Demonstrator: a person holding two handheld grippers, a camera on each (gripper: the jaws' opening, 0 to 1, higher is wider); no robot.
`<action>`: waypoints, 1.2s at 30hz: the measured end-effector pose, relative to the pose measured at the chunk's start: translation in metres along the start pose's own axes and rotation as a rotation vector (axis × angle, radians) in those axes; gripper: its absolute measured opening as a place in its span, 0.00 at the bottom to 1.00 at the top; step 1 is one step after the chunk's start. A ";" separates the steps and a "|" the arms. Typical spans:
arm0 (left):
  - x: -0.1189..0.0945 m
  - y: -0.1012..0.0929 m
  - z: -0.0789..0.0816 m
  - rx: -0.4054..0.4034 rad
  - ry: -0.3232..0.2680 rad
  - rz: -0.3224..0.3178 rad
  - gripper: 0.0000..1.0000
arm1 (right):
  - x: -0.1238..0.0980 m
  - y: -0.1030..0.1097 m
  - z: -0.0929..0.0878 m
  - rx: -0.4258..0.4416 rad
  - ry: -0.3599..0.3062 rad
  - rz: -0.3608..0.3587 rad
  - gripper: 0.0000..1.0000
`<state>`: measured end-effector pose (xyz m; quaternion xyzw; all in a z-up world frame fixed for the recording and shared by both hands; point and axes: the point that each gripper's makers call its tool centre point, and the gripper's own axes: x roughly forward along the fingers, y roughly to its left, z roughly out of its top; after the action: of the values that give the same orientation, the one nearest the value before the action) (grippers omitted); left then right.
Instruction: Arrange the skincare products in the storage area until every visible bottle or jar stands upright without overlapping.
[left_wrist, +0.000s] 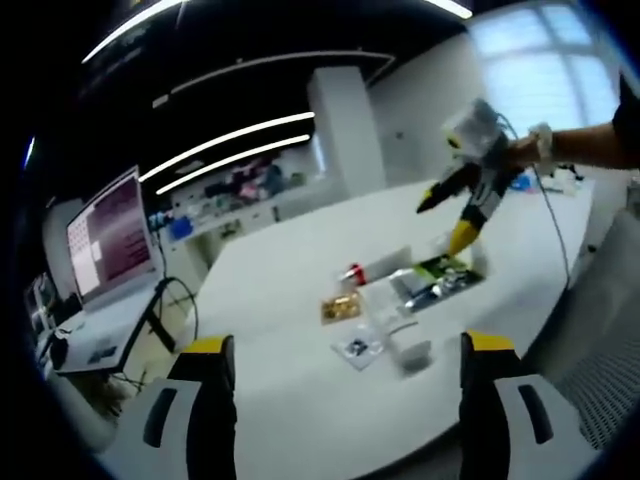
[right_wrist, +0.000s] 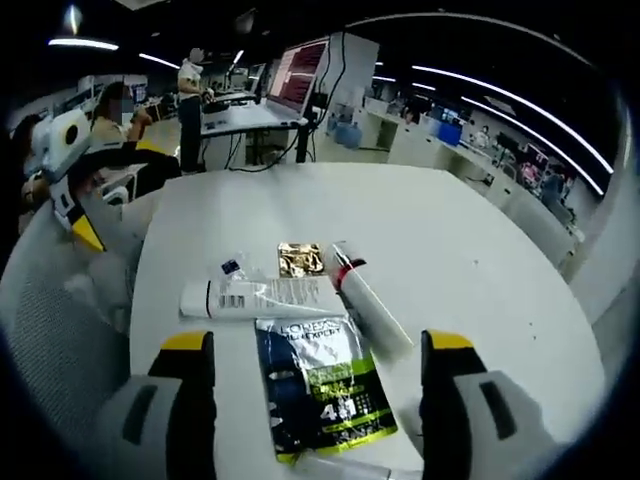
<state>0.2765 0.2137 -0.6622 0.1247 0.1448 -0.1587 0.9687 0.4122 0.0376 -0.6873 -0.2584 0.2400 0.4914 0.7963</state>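
Several skincare products lie flat on the white table (right_wrist: 470, 260). Under my right gripper (right_wrist: 320, 400), which is open and empty, lies a dark sachet (right_wrist: 320, 385) with green print. Beyond it are a white tube (right_wrist: 260, 297), a white tube with a red band (right_wrist: 365, 300), a gold packet (right_wrist: 299, 258) and a small clear sachet (right_wrist: 232, 266). My left gripper (left_wrist: 345, 400) is open and empty, back from the table's near edge. From there I see the gold packet (left_wrist: 340, 307), the dark sachet (left_wrist: 440, 275) and the right gripper (left_wrist: 442, 225) hovering over the pile.
A screen on a stand (left_wrist: 110, 235) sits off the table's far side, also seen as the screen (right_wrist: 300, 75). People (right_wrist: 190, 90) stand and sit at desks behind. A grey textured surface (right_wrist: 50, 330) lies beside the table. The left gripper (right_wrist: 80, 225) hangs off the table's left edge.
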 end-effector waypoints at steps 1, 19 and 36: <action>0.000 -0.001 -0.001 0.001 0.005 -0.007 0.91 | -0.001 0.000 0.000 0.001 0.000 -0.001 0.86; -0.006 0.003 0.002 -0.035 -0.040 0.017 0.92 | 0.015 -0.035 0.042 -0.320 0.350 0.055 0.83; -0.005 0.005 0.003 -0.042 -0.040 0.021 0.92 | 0.092 -0.060 0.006 -0.335 0.565 0.167 0.67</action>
<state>0.2748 0.2185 -0.6566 0.1024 0.1272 -0.1479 0.9754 0.5043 0.0789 -0.7305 -0.4909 0.3874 0.4964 0.6021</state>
